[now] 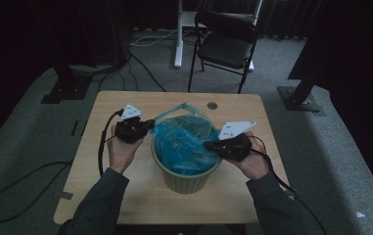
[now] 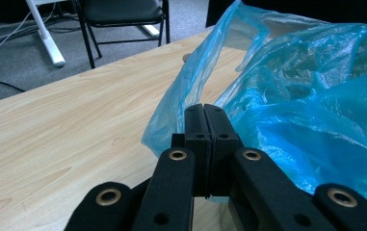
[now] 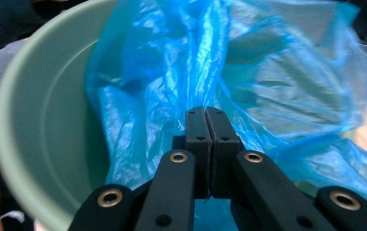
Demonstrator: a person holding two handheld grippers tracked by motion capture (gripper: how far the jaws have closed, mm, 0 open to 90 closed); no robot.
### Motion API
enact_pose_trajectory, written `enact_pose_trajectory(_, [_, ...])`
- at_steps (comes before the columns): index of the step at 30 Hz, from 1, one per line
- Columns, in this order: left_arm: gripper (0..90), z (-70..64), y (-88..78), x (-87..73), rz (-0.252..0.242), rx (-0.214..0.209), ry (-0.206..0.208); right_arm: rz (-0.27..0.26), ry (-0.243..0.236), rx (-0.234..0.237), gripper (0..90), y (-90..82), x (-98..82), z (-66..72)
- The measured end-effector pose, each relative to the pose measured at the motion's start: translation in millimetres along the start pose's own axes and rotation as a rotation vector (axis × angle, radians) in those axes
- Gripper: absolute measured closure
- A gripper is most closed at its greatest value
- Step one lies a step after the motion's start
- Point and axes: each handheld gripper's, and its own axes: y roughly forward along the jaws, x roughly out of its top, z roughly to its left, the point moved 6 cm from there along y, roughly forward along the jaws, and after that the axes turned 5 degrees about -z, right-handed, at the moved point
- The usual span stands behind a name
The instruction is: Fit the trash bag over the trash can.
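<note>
**Bag being fitted into bin: both edges pinched, spreading over the rim pending**

The thin, crinkled, translucent blue plastic bag (image 1: 184, 139) is sitting at the centre of the high view, bunched inside the round pale-green plastic bin (image 1: 186, 178), with one flap standing above the far rim. The bin is resting on the light wooden table (image 1: 125, 196).

The left gripper (image 1: 147, 125), left of centre in the high view, is holding its jaws together at the bag's left edge; in the left gripper view the film appears to be caught between the closed pads. The right gripper (image 1: 209, 145), right of centre, is reaching over the bin's mouth, jaws likewise together; in the right gripper view blue film is running up to the closed tips, apparently pinched, though the contact itself is hard to confirm.

Judgement: the step in hand is opening the bag as a liner. The next move is calling for both grips to draw apart and outward, then down over the rim, without tearing the film or tipping the bin.

A black folding chair (image 1: 225, 44) is standing beyond the table, at upper centre.
</note>
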Motion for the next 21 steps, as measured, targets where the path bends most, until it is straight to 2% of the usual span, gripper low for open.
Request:
enact_pose_trajectory(5, [88.4,0.3,-1.3,1.6,-0.010,0.003,0.000,0.016,-0.015,0.026,88.3,3.5,-2.1,5.2])
enact_pose_trajectory(9, [87.9,0.6,-1.7,2.3,-0.011,0.005,-0.002,-0.038,0.014,0.009,77.8,-2.8,4.1,-3.3])
enact_pose_trajectory(11, [87.8,0.7,-1.7,2.6,-0.010,0.005,-0.001,-0.059,0.028,-0.015,72.1,-6.6,7.6,-9.0])
enact_pose_trajectory(15, [87.6,-0.1,-1.2,3.2,-0.011,0.004,0.001,-0.118,0.041,-0.054,69.0,-16.6,20.0,-19.5])
enact_pose_trajectory(17, [87.5,-0.3,-1.0,3.4,-0.010,0.004,0.003,-0.149,0.055,-0.082,69.0,-21.8,27.9,-26.8])
enact_pose_trajectory(21, [87.2,-0.7,-0.8,4.2,-0.013,0.005,0.002,-0.169,0.087,-0.148,69.1,-24.4,37.6,-44.8])
